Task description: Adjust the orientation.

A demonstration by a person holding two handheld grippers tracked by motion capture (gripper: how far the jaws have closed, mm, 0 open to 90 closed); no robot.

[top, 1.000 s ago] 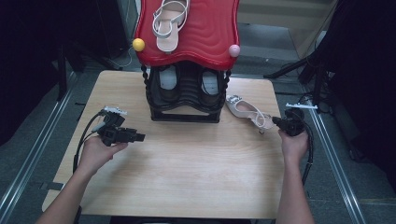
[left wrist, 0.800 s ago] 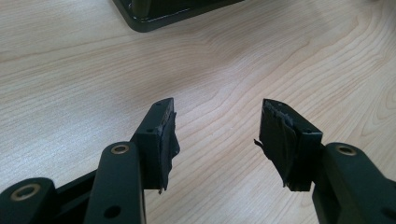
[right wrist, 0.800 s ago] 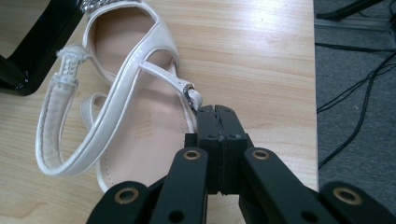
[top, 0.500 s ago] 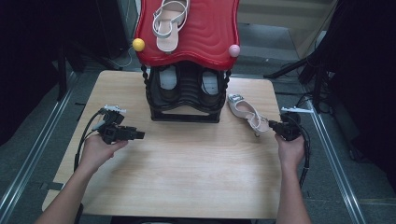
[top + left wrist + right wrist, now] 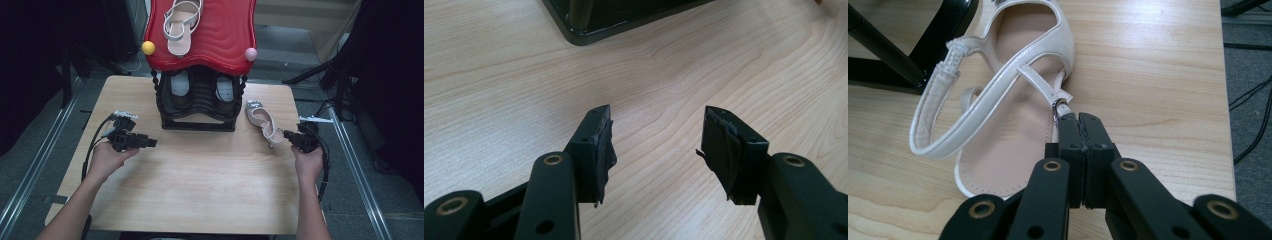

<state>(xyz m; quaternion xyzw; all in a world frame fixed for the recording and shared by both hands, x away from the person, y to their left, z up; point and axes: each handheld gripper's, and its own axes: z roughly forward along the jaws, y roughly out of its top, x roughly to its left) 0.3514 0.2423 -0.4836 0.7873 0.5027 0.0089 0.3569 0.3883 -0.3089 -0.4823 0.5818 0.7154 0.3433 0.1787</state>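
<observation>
A pale pink strappy sandal point(image 5: 262, 121) lies on the wooden table point(image 5: 200, 190), just right of a black shoe rack point(image 5: 200, 107). My right gripper point(image 5: 288, 134) is at the sandal's near end. In the right gripper view its jaws point(image 5: 1079, 120) are shut on the thin strap beside the buckle of the sandal point(image 5: 1013, 125). My left gripper point(image 5: 152, 143) is held low over the table, left of the rack. Its jaws point(image 5: 654, 130) stand open with only bare wood between them.
The rack carries a wavy red top point(image 5: 225, 40) with a matching sandal point(image 5: 179, 25) on it, and a yellow ball point(image 5: 148, 48) and a pink ball point(image 5: 251, 54) at its front corners. Dark shoes point(image 5: 178, 85) sit inside. The rack's base point(image 5: 614, 20) lies ahead of the left jaws.
My right gripper has moved left along the table edge up to the sandal's near end. The left gripper has stayed where it was.
</observation>
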